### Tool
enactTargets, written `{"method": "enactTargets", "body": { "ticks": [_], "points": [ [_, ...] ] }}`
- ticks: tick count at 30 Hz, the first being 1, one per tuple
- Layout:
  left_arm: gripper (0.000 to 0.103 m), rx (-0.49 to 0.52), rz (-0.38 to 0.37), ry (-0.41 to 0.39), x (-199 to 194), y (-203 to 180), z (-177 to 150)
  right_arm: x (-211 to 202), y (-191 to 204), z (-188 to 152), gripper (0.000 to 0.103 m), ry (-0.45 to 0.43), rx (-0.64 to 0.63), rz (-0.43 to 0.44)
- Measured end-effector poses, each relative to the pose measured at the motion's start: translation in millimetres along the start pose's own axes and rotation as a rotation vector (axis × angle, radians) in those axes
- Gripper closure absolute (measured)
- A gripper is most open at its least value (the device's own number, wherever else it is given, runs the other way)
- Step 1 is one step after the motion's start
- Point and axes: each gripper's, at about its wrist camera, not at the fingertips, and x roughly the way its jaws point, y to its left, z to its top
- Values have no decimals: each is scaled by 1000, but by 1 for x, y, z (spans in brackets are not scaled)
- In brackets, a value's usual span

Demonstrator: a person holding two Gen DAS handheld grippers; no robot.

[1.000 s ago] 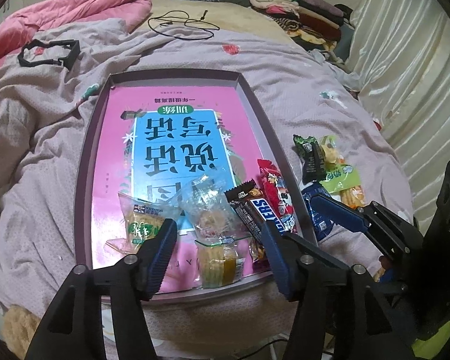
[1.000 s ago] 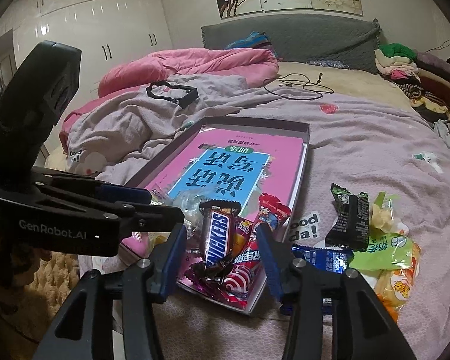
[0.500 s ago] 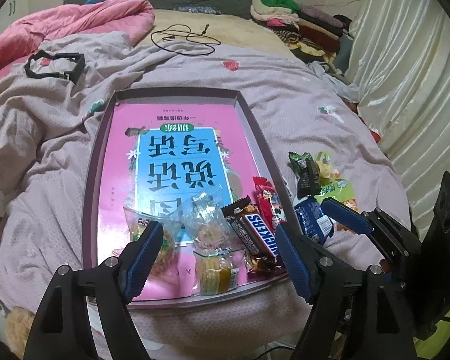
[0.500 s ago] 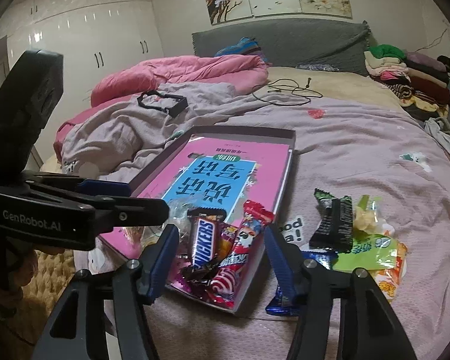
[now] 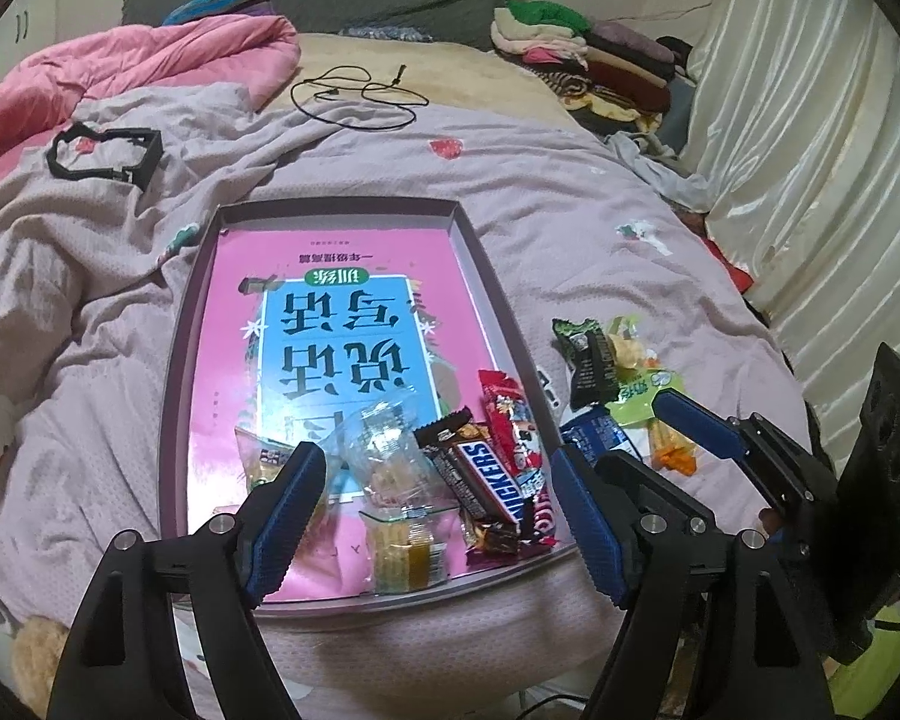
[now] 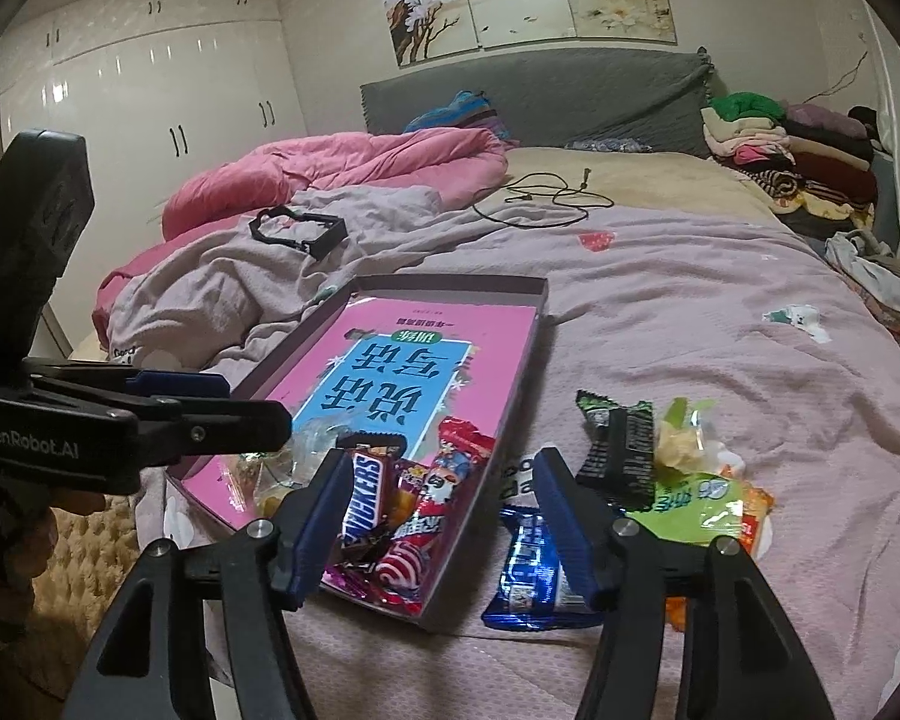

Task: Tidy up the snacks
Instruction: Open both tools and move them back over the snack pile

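A shallow box (image 5: 480,276) with a pink and blue printed bottom lies on the bed; it also shows in the right wrist view (image 6: 534,324). At its near end lie a Snickers bar (image 5: 486,474) (image 6: 363,495), a red candy pack (image 5: 510,420) (image 6: 450,474) and clear packs of biscuits (image 5: 402,546). On the sheet right of the box lie a blue pack (image 6: 531,564) (image 5: 594,438), a black pack (image 6: 621,450) (image 5: 588,354) and green and yellow packs (image 6: 696,492). My left gripper (image 5: 435,516) is open and empty above the box's near end. My right gripper (image 6: 444,522) is open and empty above the box's near right corner.
The bed has a lilac sheet (image 5: 570,192), a pink duvet (image 5: 120,72) at the back left, a black cable (image 5: 354,96), a black plastic frame (image 5: 105,150) and a pile of folded clothes (image 5: 582,54) at the back right. A curtain (image 5: 810,150) hangs on the right.
Both grippers have drawn back and up from the snacks, still open. The snacks and the box have not moved.
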Motion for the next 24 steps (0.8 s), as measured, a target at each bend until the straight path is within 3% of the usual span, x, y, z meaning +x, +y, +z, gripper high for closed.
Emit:
{"method": "enactTargets", "body": {
  "ticks": [24],
  "points": [
    [24,85,-42,3,-2,-50,6,-28,-60,7,41,-63,120,-86]
  ]
}}
